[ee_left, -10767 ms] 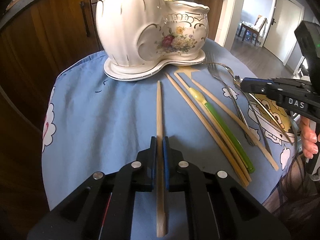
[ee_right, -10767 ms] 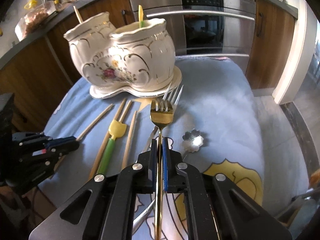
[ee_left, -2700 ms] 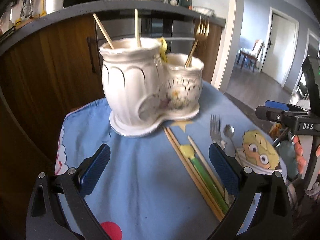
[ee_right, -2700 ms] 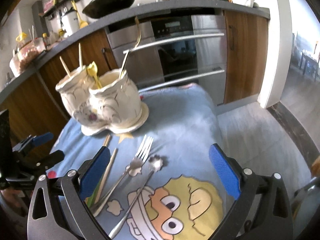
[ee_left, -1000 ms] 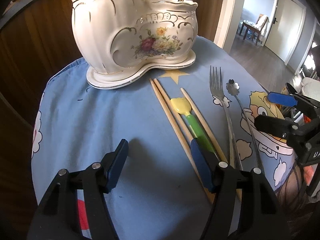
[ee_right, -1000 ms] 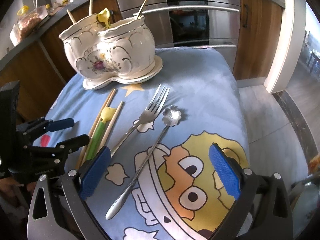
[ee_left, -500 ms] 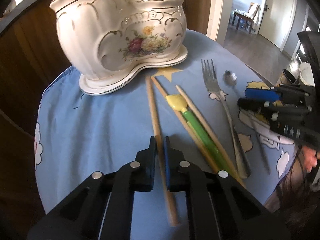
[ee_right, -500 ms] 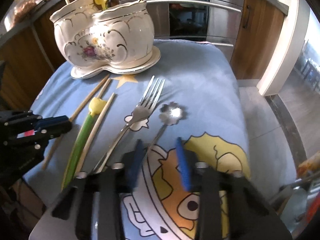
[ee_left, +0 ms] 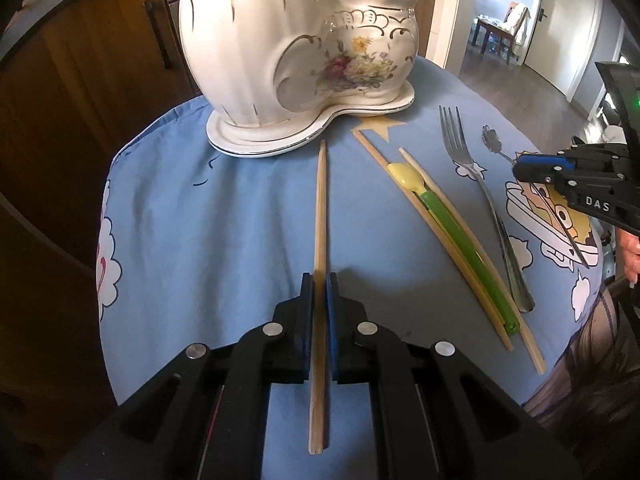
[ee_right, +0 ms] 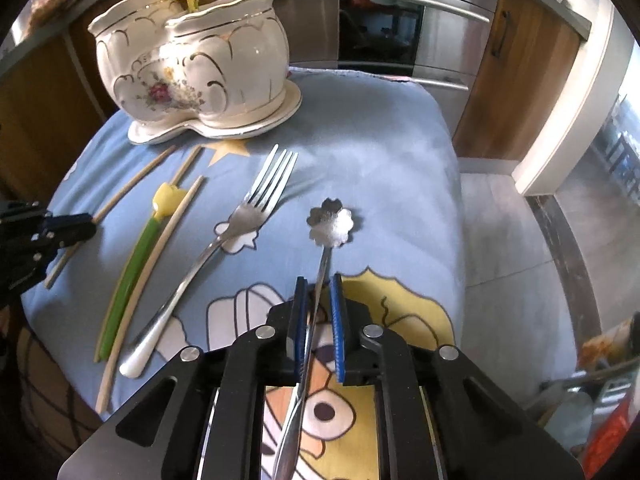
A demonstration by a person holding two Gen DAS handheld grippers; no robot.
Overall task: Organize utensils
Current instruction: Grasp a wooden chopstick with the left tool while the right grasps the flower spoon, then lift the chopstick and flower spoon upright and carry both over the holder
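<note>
**Both jaws closed on utensils beside the ceramic holder**

Left gripper: jaws clamped on a single pale wooden chopstick, pads pressing both sides of it, its far tip just short of the holder's base. Right gripper: jaws just closing around the thin handle of a silver spoon with a flower-shaped bowl; a narrow gap visible beside the handle, so full contact of both pads hard to tell.

Standing at the far end of the table: a white two-compartment ceramic utensil holder with gold trim and painted flowers on its matching base, already carrying a few utensils, among them a yellow-tipped piece. Between the two grippers, lying on the cloth: two more wooden chopsticks flanking a green-handled spoon with a yellow bowl, touching along their length, then a silver fork just beside, tines toward the holder.

Open cloth left of the held chopstick up to the rounded table edge; free space also right of the flower spoon up to the far right edge, with grey floor below.

Table covered by a light-blue cloth with cartoon print, white clouds and a yellow figure near the front. Behind: brown wooden cabinets, a stainless oven with bar handles, and an open doorway toward a room with a chair.
</note>
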